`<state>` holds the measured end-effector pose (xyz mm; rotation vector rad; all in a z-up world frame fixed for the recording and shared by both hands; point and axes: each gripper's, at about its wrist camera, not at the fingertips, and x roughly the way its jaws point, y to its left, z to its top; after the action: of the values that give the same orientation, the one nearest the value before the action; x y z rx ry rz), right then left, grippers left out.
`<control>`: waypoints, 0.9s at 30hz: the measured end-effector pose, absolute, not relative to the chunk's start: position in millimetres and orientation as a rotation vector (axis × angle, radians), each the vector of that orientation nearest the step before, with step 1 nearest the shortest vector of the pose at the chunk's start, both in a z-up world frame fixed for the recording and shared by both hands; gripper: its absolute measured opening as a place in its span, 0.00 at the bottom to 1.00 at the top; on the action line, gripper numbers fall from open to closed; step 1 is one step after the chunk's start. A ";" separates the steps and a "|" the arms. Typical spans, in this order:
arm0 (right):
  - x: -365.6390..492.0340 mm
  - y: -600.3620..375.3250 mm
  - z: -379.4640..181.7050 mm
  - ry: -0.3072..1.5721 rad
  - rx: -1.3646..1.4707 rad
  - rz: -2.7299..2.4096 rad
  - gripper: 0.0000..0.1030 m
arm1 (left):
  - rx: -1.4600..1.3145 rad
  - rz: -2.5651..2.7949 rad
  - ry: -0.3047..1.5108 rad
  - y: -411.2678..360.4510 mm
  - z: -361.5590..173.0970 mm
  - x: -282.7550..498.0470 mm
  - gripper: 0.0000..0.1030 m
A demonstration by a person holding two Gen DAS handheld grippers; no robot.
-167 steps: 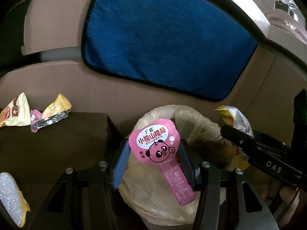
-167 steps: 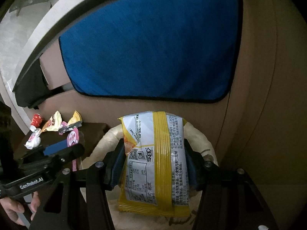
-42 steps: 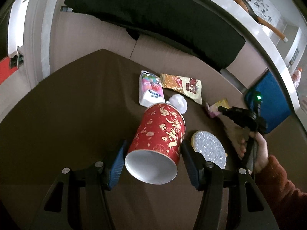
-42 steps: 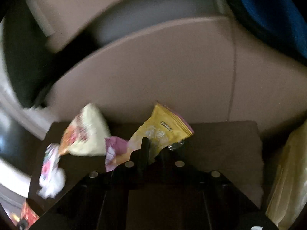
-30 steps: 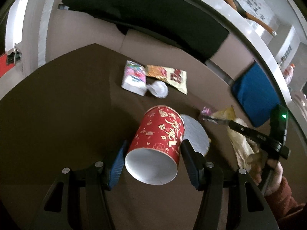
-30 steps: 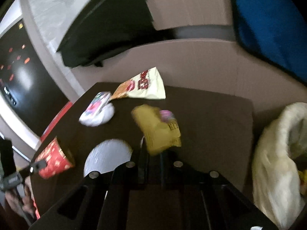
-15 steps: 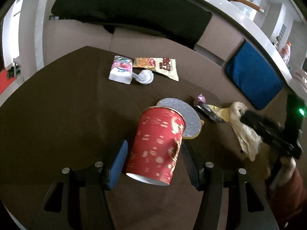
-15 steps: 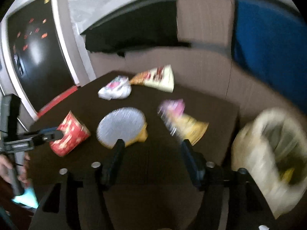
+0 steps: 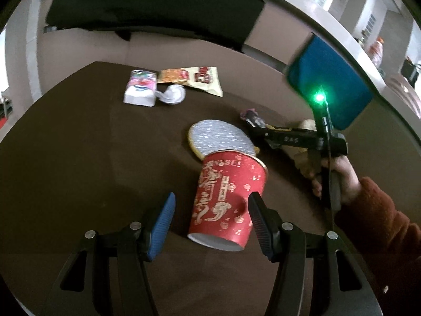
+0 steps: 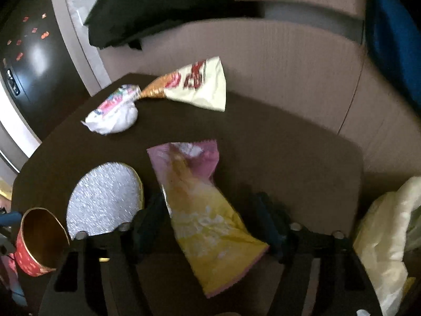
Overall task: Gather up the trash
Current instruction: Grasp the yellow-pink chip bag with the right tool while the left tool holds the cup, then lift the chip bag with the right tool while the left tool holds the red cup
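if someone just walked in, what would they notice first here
Probably the red paper cup, tilted between the left gripper's wide-set fingers, only the right-hand pad against it. Next, the pink and yellow snack wrapper lying on the dark table between the closing jaws of the right gripper. Beside it lies a round silver foil lid.

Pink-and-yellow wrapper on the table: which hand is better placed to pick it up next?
Right. The right gripper straddles the pink-and-yellow wrapper, jaws closing around it. The left gripper has the red cup between its fingers.
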<state>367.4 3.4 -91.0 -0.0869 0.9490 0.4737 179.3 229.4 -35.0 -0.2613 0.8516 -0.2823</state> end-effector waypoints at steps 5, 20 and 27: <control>330.6 -11.0 -79.8 0.924 -0.080 0.496 0.30 | -0.195 -0.286 0.848 210.2 -31.7 183.4 0.57; 221.6 -46.0 -66.2 0.894 0.036 0.485 0.31 | -0.196 -0.176 0.970 201.5 -48.1 207.8 0.60; 210.1 -40.5 -59.0 0.876 0.038 0.509 0.31 | -0.179 -0.137 0.932 197.1 -39.7 203.7 0.58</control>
<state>210.1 -40.5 -59.0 0.0378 0.8757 0.5094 203.7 197.1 -39.7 -0.1790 0.9324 -0.1366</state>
